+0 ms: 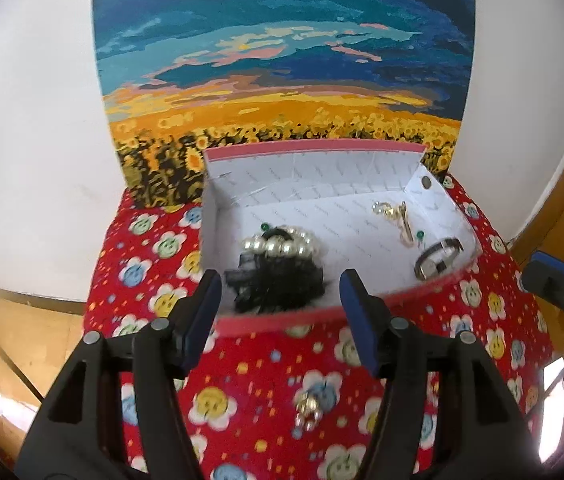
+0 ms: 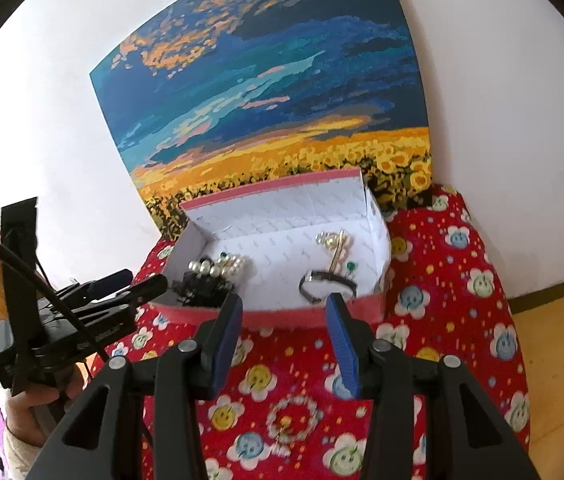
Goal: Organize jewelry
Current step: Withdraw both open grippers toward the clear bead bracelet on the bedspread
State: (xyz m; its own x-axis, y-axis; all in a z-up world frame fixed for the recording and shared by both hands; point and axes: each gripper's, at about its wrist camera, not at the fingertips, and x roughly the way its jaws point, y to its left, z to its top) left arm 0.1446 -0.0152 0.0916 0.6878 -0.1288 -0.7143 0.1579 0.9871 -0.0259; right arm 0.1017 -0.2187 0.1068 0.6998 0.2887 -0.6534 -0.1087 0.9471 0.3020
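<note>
A pink-rimmed box (image 1: 402, 293) with a white inside stands open on the red flowered cloth (image 1: 265, 360). Inside lie a pearl bracelet (image 1: 282, 246) on a black lace piece (image 1: 282, 296), gold pins (image 1: 396, 218) and a dark band (image 1: 440, 258). A small gold-and-pearl piece (image 1: 308, 410) rests on the cloth in front of the box. My left gripper (image 1: 279, 284) hovers open at the box's front rim, holding nothing. My right gripper (image 2: 285, 302) is also open and empty, just before the rim (image 2: 282, 316). A pearl loop (image 2: 292, 416) lies on the cloth beneath it.
A sunflower-field painting (image 1: 282, 60) leans on the white wall behind the box. Wooden floor (image 2: 554, 360) surrounds the cloth-covered stand. In the right wrist view, the left gripper (image 2: 137, 280) reaches in from the left, a hand (image 2: 33, 400) holding it.
</note>
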